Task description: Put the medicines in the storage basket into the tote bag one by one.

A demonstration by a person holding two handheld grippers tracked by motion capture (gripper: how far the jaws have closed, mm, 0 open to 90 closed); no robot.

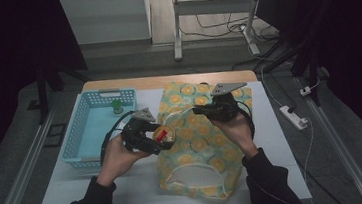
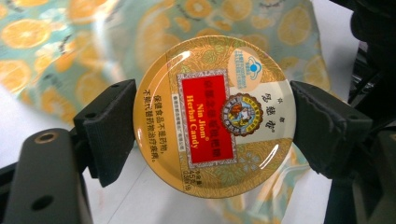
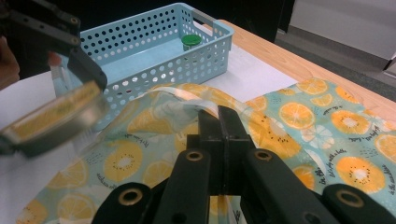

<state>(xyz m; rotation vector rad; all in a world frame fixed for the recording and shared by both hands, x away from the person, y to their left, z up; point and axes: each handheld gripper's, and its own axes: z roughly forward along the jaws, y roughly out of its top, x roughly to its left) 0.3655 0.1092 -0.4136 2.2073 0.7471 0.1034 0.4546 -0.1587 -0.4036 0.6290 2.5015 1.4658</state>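
A round yellow candy tin (image 2: 214,116) with a red label sits flat between my left gripper's (image 2: 212,126) two black pads, which press on its rim. From above, the tin (image 1: 163,133) hangs over the left edge of a teal bag (image 1: 198,145) printed with orange slices. My left gripper (image 1: 160,136) is shut on it. My right gripper (image 3: 219,114) is shut on the bag's pale upper edge (image 3: 187,100) and holds it raised off the table. In the right gripper view the tin (image 3: 51,116) hovers at the left, just beside the lifted bag edge.
A light blue perforated basket (image 1: 79,132) stands at the left with a small green-capped bottle (image 1: 117,106) in its far corner. A white mat (image 1: 127,187) covers the wooden table. A power strip (image 1: 293,117) lies on the floor at the right.
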